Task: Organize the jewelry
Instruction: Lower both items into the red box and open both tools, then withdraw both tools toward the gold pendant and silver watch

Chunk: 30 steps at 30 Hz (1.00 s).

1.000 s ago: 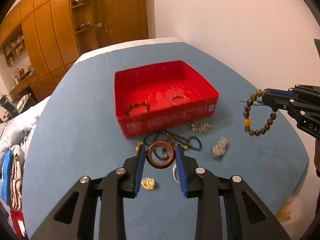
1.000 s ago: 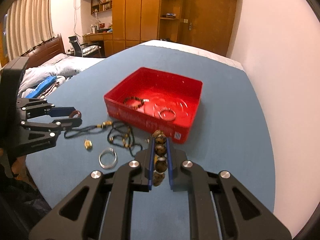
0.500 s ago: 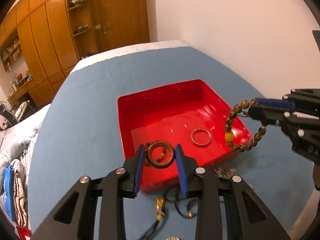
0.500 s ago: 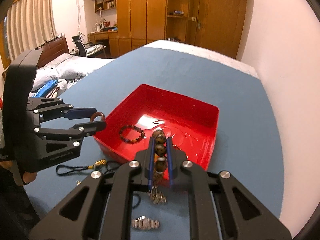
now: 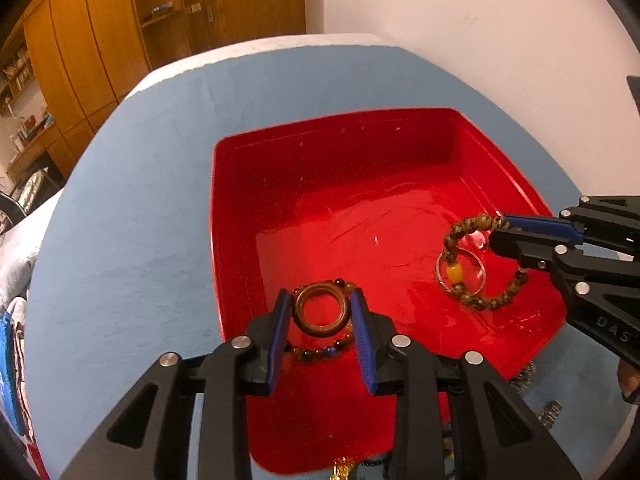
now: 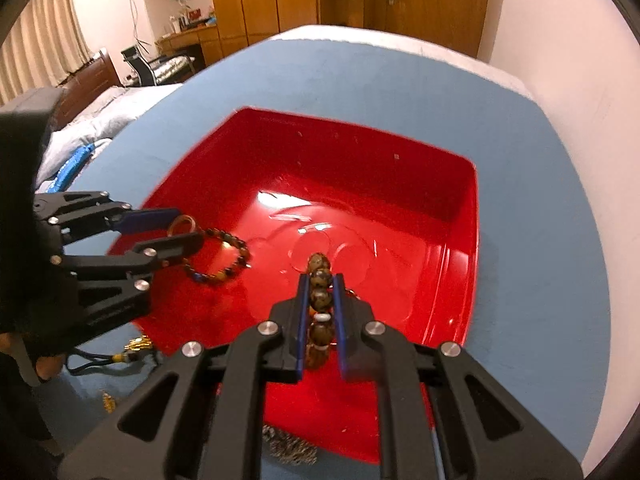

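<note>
My left gripper (image 5: 320, 310) is shut on a brown bangle (image 5: 320, 311) and holds it over the near left part of the red tray (image 5: 332, 136). A dark bead bracelet (image 5: 320, 350) lies on the tray floor under it. My right gripper (image 6: 321, 280) is shut on a brown bead bracelet (image 6: 320, 300) with a yellow bead (image 5: 455, 273), hanging over the tray's right side above a silver ring (image 5: 478, 270). In the right wrist view the left gripper (image 6: 180, 228) holds the bangle (image 6: 182, 222) above the dark bracelet (image 6: 224, 258).
The tray sits on a blue cloth (image 5: 140, 200). More jewelry lies outside the tray's near edge: a black cord necklace with gold ends (image 6: 120, 356), a silver chain (image 6: 292, 446) and silver pieces (image 5: 550, 412). A wall is close on the right.
Both grippers have moved forward and down over the tray with their pieces still held. The tray now fills both views.
</note>
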Each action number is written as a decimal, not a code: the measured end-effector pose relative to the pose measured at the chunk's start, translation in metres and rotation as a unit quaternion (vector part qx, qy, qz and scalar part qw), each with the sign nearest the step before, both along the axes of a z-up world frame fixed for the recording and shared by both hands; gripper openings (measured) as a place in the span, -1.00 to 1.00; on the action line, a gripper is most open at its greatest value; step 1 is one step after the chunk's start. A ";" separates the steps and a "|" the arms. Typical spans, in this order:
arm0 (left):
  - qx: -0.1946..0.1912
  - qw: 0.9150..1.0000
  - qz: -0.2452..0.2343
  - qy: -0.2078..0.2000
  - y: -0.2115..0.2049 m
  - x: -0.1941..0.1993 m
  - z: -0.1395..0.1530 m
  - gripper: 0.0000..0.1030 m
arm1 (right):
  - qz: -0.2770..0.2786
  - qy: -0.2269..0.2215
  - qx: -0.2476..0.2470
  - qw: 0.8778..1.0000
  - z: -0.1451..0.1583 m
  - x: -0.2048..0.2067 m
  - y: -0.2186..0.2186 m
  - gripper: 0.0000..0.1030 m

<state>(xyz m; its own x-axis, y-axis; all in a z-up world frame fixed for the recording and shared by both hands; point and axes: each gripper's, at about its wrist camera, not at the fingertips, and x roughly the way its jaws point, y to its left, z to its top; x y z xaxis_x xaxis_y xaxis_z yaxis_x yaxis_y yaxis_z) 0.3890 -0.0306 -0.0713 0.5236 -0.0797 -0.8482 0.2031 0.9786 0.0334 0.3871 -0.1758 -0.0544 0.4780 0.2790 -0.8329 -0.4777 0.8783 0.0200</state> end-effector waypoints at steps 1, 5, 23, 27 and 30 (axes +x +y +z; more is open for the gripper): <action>0.000 1.000 0.000 0.002 0.001 0.001 -0.002 -0.39 | -0.002 0.003 -0.001 1.000 -0.003 0.001 -0.001 -0.75; 0.006 1.000 -0.002 -0.004 0.002 0.001 -0.006 -0.25 | -0.013 0.010 -0.009 1.000 -0.013 0.006 -0.004 -0.35; 0.011 0.998 -0.009 -0.065 0.024 -0.081 0.043 0.43 | -0.016 -0.058 0.025 0.998 0.040 -0.089 -0.035 -0.26; 0.010 0.996 -0.004 -0.084 0.036 -0.124 0.056 0.54 | -0.016 -0.065 0.036 0.997 0.044 -0.125 -0.044 -0.19; 0.008 0.996 -0.005 -0.093 0.038 -0.156 0.058 0.56 | -0.019 -0.061 0.038 0.997 0.038 -0.148 -0.048 -0.13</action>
